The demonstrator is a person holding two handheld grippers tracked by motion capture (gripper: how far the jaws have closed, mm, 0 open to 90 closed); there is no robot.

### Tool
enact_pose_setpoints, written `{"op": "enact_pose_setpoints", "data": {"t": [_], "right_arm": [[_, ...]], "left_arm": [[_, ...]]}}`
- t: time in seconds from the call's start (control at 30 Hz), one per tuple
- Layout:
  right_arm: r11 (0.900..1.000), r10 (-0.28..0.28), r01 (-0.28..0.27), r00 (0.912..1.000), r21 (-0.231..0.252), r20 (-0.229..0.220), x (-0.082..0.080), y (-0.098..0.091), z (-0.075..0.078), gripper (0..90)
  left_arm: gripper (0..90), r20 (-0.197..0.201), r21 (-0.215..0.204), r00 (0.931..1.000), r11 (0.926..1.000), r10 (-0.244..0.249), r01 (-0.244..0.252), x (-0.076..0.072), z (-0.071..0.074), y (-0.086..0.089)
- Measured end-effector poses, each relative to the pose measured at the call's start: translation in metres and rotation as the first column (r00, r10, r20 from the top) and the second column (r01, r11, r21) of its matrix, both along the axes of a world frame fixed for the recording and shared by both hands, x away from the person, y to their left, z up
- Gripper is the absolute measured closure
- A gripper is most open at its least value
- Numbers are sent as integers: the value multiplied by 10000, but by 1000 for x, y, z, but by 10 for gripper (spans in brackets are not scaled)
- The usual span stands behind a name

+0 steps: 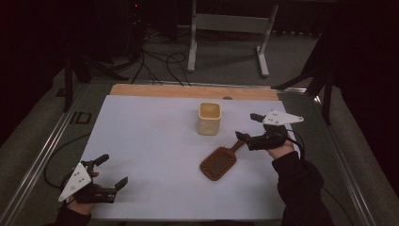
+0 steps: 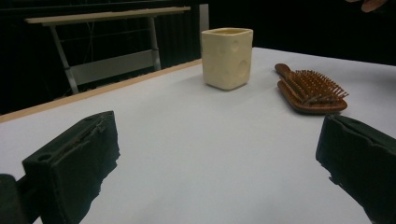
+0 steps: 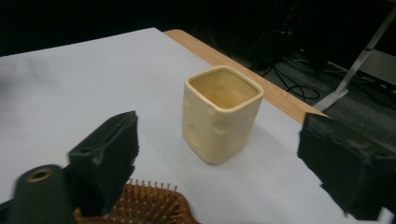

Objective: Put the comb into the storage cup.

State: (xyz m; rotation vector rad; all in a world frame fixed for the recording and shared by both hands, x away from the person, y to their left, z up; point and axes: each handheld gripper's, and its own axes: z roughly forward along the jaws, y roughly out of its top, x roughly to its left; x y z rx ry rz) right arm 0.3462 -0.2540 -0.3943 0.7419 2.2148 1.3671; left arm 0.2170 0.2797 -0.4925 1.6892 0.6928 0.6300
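The right gripper [image 1: 246, 126], at about three o'clock on the white table sheet [image 1: 150, 141] in the high view, stands released: its black jaws are spread wide with nothing between the pads. The left gripper [image 1: 113, 171], at about seven o'clock, is released too, jaws wide over bare sheet.

Much of the brown oval wooden hairbrush [image 1: 218, 163] is cut off in the right gripper view [image 3: 149, 205]: bristles peek from the bottom edge, part behind one jaw, and its handle is out of sight. From above, the thin handle runs up toward the right gripper's lower jaw; whether they touch is hard to make out.

The cream square ceramic cup with dimpled sides [image 1: 209, 118] stands upright near the table's centre, at nine o'clock from the right gripper and near it, apart from both jaws, just beyond the hairbrush. From the left gripper it lies well apart, toward one o'clock [image 2: 227, 57].
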Motion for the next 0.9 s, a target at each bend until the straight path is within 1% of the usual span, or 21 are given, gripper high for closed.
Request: {"op": "enact_pose_setpoints", "data": {"t": [0.2,0.3,0.37,0.67,0.7,0.73,0.77,0.87,0.9], "right_arm": [[9997,-192,187,9994,-171,-285,16,1,-10,158],[9996,-248,242,9990,-154,-371,20,1,-12,174],[9992,-354,346,9986,-224,-393,25,0,-18,231],[9976,-542,515,9968,-471,-580,36,2,-27,278],[9964,-624,582,9956,-610,-694,39,3,-32,278],[9964,-624,582,9956,-610,-694,39,3,-32,278],[9948,-724,665,9944,-769,-769,42,3,-36,282],[9944,-788,724,9934,-776,-829,44,3,-39,284],[9941,-832,765,9927,-769,-873,45,3,-40,303]], "left_arm": [[0,1,-5,10000,10000,-18,18,0,0,0],[0,4,-3,10000,10000,-20,20,0,0,0],[0,-3,28,10000,10000,-17,17,0,0,0],[0,1,38,10000,10000,-56,56,-1,0,0],[0,0,29,10000,10000,-65,65,-1,0,0],[0,0,30,10000,10000,-66,66,-1,0,0],[0,2,23,10000,10000,-66,66,-1,0,0],[0,-15,24,10000,10000,-81,81,-1,0,0],[0,-20,32,10000,10000,-85,85,-1,0,-1]]}}
